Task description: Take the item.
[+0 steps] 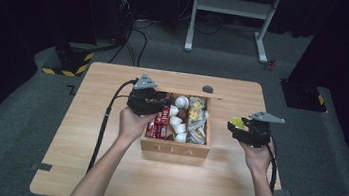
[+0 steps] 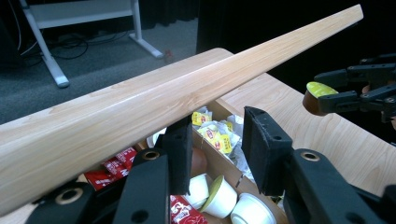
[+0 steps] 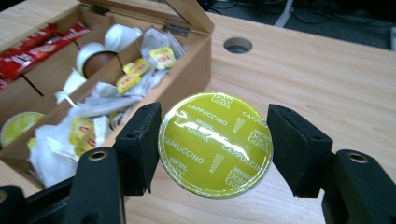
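Observation:
A wooden box marked TEA (image 1: 174,149) stands mid-table with its lid (image 1: 188,92) raised. My left gripper (image 1: 164,102) reaches in over the box's left half. In the left gripper view its jaws (image 2: 217,126) stand apart, and the lid (image 2: 187,93) leans across the tip of the left jaw; nothing is pinched between them. My right gripper (image 1: 233,124) hovers right of the box, shut on a coffee capsule (image 1: 236,121). The capsule (image 3: 215,144) has a yellow-green foil top printed CAPPUCCINO and sits between the pads (image 3: 140,144).
The box's compartments hold red sachets (image 2: 116,168), white creamer cups (image 2: 219,196), yellow-tagged tea bags (image 3: 135,70) and another capsule (image 3: 18,123). A round cable hole (image 1: 208,89) lies behind the box. Bare tabletop (image 3: 327,79) spreads to the right. A white desk frame (image 1: 234,7) stands beyond the table.

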### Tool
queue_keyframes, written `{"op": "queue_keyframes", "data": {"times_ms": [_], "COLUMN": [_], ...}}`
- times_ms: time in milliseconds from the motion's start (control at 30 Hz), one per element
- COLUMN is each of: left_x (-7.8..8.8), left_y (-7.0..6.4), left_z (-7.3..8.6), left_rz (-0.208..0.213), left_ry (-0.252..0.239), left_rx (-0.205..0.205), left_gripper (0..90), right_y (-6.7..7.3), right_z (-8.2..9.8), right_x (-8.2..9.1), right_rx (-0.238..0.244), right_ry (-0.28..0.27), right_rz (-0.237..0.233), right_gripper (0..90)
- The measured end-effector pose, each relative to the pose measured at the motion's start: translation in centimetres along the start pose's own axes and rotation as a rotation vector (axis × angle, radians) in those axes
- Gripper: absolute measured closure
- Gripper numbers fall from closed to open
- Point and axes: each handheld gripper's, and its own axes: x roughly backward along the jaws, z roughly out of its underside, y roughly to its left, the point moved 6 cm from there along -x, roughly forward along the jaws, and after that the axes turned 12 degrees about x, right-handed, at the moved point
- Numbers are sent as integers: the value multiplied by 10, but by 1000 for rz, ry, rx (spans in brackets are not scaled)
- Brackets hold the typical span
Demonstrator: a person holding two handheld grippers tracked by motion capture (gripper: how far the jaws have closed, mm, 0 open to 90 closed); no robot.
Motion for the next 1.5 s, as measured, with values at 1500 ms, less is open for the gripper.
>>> {"op": "queue_keyframes", "data": {"times_ms": [1500], "left_x": [0], "left_y": [-1], "left_z": [1], "left_rz": [9], "left_ry": [-4], "left_rx": [7], "left_gripper": [631], "right_y": [-5], "right_z": [58], "right_x": [-53], "right_rx": [-24], "right_ry": [167], "right_rz": [40], "right_gripper": [374]}}
